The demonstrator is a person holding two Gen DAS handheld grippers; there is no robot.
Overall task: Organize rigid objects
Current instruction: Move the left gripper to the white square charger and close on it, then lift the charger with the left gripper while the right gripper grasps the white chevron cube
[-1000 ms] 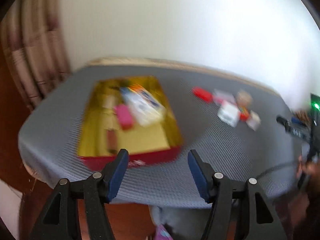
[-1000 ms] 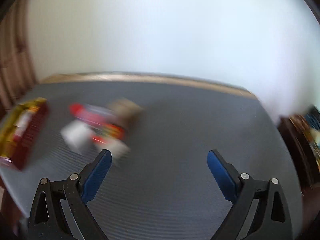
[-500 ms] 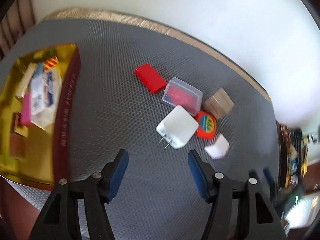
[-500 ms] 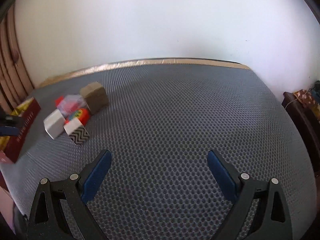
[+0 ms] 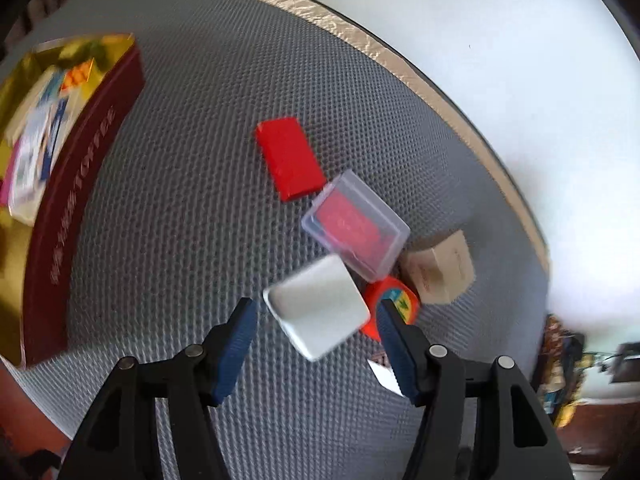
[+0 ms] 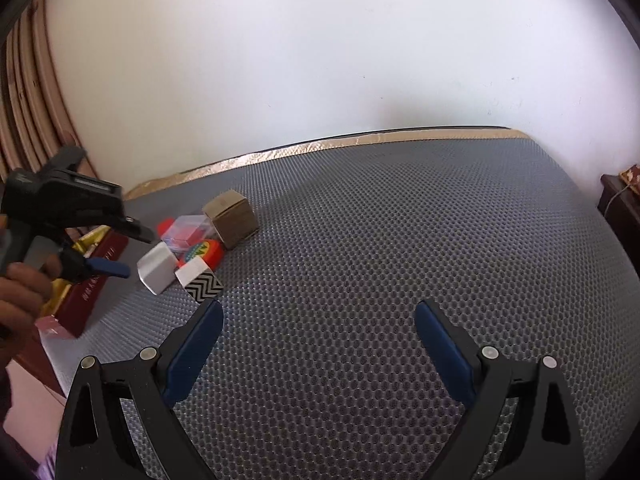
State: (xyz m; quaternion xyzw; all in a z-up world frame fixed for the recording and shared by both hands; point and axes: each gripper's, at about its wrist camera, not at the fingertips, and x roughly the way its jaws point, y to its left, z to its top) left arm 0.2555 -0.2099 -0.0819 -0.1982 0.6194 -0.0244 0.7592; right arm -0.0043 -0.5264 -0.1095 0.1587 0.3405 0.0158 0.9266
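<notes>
A cluster of small objects lies on the grey mesh table: a white charger block (image 5: 318, 312), a red flat box (image 5: 290, 158), a clear plastic case with a red insert (image 5: 356, 226), an orange round item (image 5: 394, 306), a brown cardboard cube (image 5: 440, 272) and a zigzag-patterned block (image 6: 200, 280). My left gripper (image 5: 314, 322) is open, its jaws on either side of the white charger, just above it. My right gripper (image 6: 318, 320) is open and empty over bare mesh, right of the cluster. The left gripper also shows in the right wrist view (image 6: 104, 268).
A red-sided box with a gold lining (image 5: 76, 208) sits at the table's left edge and holds several packets. The wall runs behind the table's gold-trimmed far edge (image 6: 360, 140). Dark furniture (image 6: 620, 196) stands off the right side.
My left gripper has swung from the gold box to the cluster and come down over the white charger. The right gripper has steadied and barely moved in the last half second.
</notes>
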